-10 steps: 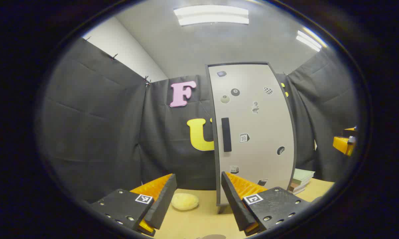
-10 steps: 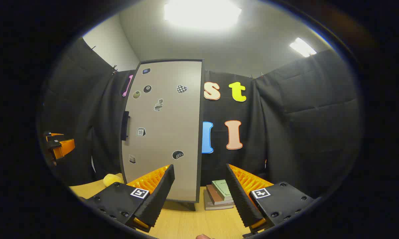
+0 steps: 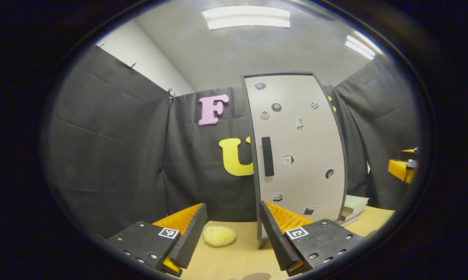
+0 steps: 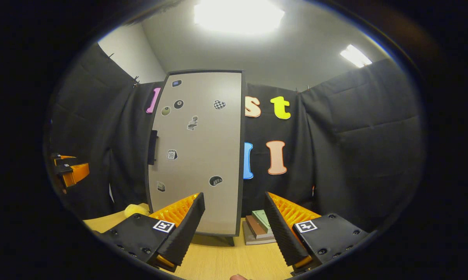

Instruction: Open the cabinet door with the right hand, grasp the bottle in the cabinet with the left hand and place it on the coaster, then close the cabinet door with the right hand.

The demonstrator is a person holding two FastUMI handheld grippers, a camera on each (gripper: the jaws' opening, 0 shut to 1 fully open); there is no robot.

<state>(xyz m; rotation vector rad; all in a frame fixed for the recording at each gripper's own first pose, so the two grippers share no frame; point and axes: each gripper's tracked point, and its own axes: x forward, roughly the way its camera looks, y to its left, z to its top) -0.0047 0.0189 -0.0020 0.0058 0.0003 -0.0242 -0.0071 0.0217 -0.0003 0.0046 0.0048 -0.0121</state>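
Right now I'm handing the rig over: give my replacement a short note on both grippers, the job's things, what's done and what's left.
Left gripper: open, empty, over the table.
Right gripper: open, empty, facing the cabinet door, not touching it.
The door is shut; its dark handle sits on the door's left edge. The bottle is hidden behind it.
The coaster is probably the dark disc at the left gripper view's bottom edge.
Done: nothing.
Left: open door, move bottle to coaster, close door.

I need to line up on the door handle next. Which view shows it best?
The left gripper view: the handle faces the camera as a full dark vertical bar on the closed door. The right gripper view shows it edge-on, a thin strip at the door's left edge.
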